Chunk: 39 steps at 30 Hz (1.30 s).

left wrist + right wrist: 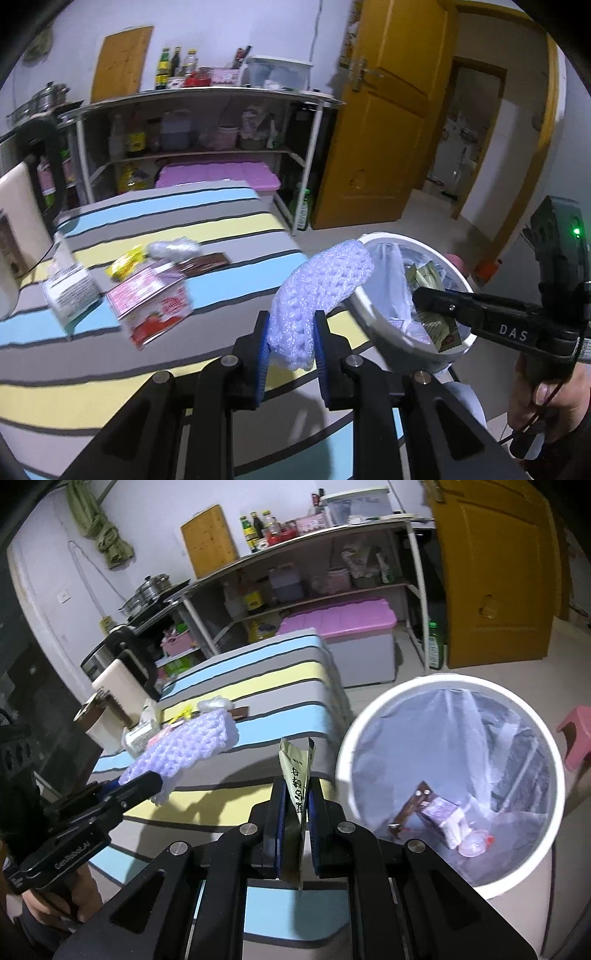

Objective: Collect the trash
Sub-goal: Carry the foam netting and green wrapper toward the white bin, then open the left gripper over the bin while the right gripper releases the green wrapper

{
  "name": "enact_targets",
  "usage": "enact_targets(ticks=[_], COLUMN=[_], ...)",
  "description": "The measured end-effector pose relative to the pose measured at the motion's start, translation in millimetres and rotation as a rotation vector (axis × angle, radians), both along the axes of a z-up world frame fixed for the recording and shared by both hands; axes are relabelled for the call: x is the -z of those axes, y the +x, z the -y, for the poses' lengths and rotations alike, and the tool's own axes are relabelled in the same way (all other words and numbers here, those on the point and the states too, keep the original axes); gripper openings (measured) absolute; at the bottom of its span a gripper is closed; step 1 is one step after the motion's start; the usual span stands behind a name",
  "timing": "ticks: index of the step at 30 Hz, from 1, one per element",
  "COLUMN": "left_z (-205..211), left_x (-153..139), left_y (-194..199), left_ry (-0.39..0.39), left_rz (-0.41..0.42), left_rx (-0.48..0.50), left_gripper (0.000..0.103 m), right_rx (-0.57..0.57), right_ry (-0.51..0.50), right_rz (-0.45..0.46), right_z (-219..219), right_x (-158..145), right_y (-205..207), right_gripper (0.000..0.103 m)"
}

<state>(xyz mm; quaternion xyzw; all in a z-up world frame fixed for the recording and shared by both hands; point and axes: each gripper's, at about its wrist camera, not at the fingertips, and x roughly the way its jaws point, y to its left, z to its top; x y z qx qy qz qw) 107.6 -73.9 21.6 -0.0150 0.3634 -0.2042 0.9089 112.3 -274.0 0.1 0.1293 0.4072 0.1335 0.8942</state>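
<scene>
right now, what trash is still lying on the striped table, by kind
wrappers: 2 (yellow wrapper, brown wrapper)
boxes: 2 (red-pink carton, white box)
whitish wad: 1
total: 5

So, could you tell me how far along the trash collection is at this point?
Partly done: the lined white bin already holds a purple carton and a clear lid. In hand: the left gripper clamps a lilac foam fruit net, the right gripper a green sachet. Left on the striped table: a red carton, a yellow packet, a brown wrapper and more.
</scene>
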Motion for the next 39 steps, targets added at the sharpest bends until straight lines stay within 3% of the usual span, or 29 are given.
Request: enact_targets(ticks=[26, 33, 35, 36, 37, 39], left_z=[117, 136, 138, 139, 139, 139], left_x=[38, 46, 47, 47, 46, 46], left_y=[55, 62, 63, 63, 63, 63], left_ry=[0.022, 0.035, 0.028, 0.024, 0.021, 0.015], left_rz=[-0.092, -0.101, -0.103, -0.105, -0.104, -0.101], left_rx=[0.222, 0.255, 0.263, 0.265, 0.267, 0.269], left_gripper=[0.024, 0.029, 0.033, 0.035, 0.036, 0.037], right_rx=[0.181, 0.203, 0.209, 0.214, 0.217, 0.222], right_ry=[-0.001, 0.004, 0.004, 0.007, 0.009, 0.015], right_rz=[-0.093, -0.114, -0.11, -0.105, -0.101, -0.094], right_z=[98, 110, 113, 114, 115, 118], right_x=[35, 43, 43, 43, 42, 41], right_y=[9, 12, 11, 10, 10, 8], right_gripper=[0.012, 0.014, 0.017, 0.023, 0.036, 0.046])
